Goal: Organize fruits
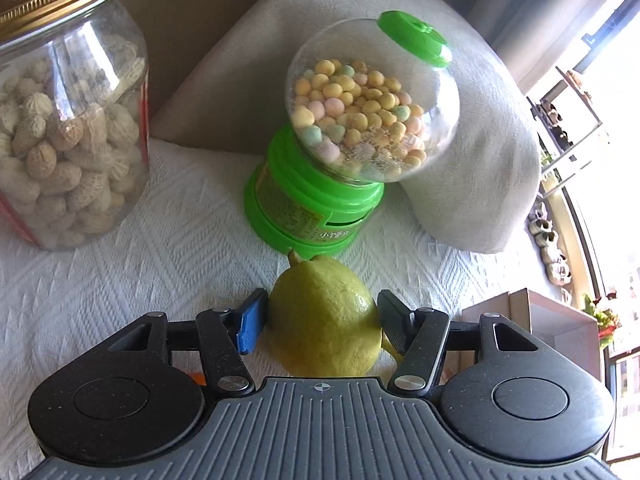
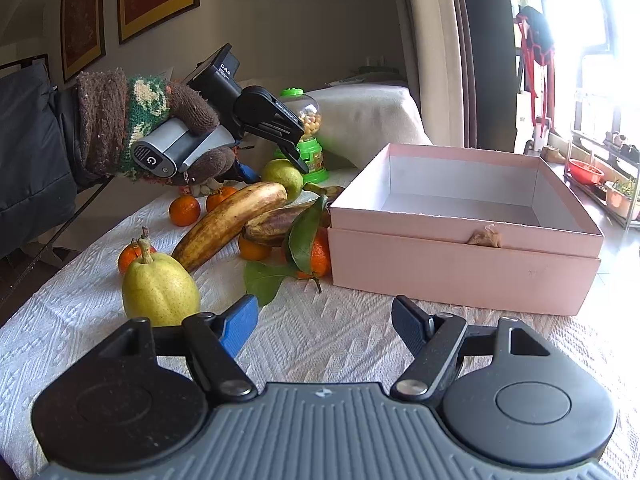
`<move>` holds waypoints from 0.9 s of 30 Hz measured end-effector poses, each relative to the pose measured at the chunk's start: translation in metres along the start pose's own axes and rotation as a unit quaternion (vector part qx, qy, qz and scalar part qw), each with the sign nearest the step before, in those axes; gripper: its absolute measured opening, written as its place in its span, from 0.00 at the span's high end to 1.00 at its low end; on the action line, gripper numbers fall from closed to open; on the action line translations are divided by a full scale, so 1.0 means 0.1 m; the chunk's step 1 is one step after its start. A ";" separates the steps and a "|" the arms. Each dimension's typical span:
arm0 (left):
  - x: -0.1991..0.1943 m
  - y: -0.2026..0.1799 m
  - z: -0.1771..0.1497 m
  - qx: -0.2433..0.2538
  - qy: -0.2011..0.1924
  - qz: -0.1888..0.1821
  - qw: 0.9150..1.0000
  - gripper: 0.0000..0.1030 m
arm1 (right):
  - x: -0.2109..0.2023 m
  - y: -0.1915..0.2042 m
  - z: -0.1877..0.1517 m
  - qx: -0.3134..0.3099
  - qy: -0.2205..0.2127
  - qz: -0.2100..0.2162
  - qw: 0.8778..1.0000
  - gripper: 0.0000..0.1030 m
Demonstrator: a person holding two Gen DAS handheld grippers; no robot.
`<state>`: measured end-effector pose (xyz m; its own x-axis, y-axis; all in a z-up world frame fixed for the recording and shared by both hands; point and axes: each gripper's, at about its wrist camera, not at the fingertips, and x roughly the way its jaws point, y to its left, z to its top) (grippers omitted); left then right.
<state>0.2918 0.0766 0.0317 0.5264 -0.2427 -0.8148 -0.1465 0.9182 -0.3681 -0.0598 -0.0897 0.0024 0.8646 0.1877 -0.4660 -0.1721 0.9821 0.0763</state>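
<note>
fingers (image 1: 252, 322) flank yellow-green pear (image 1: 325, 316), stem up.

Yellow-green pear (image 1: 324, 320) on white cloth – second pear (image 2: 160, 288), bananas (image 2: 232, 220), tangerines (image 2: 184, 210) beside pink box (image 2: 464, 272).

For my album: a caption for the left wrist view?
Open left gripper straddling a pear, candy dispenser behind.

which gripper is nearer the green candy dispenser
Left. The left gripper straddles a yellow-green pear just before the green candy dispenser; the right gripper sits far back across the table.
</note>
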 end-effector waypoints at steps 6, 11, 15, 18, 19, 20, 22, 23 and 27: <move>-0.38 -0.05 -0.42 0.112 -0.056 -0.009 0.992 0.37 | -0.01 -0.04 0.00 0.009 -0.002 0.003 1.000 0.28; -0.53 -0.08 -0.66 0.182 -0.093 0.000 0.979 0.37 | 0.01 -0.03 0.01 0.010 0.003 0.004 1.000 0.28; -0.48 -0.15 -0.77 0.209 -0.115 0.014 0.971 0.35 | 0.04 -0.03 0.01 0.011 0.008 0.000 1.000 0.28; -0.43 -0.09 -0.80 0.220 -0.122 0.019 0.968 0.33 | 0.04 -0.03 0.01 0.012 0.008 -0.003 1.000 0.28; -0.42 -0.08 -0.79 0.220 -0.122 0.020 0.968 0.33 | 0.05 -0.03 0.01 0.012 0.008 -0.003 1.000 0.28; -0.41 -0.07 -0.78 0.219 -0.121 0.020 0.968 0.33 | 0.05 -0.03 0.00 0.013 0.009 -0.003 1.000 0.28; -0.40 -0.04 -0.75 0.216 -0.118 0.015 0.969 0.33 | 0.05 -0.03 0.01 0.013 0.010 -0.003 1.000 0.28; -0.39 -0.03 -0.73 0.214 -0.117 0.011 0.970 0.33 | 0.05 -0.04 0.00 0.013 0.010 -0.003 1.000 0.28; -0.39 -0.06 -0.69 0.222 -0.125 0.008 0.967 0.34 | 0.06 -0.05 0.01 0.015 0.013 -0.002 1.000 0.28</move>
<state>0.2146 0.0590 0.0347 0.7211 -0.1948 -0.6649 0.1884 0.9786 -0.0824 -0.0536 -0.0931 0.0000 0.8521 0.1847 -0.4897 -0.1550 0.9828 0.1008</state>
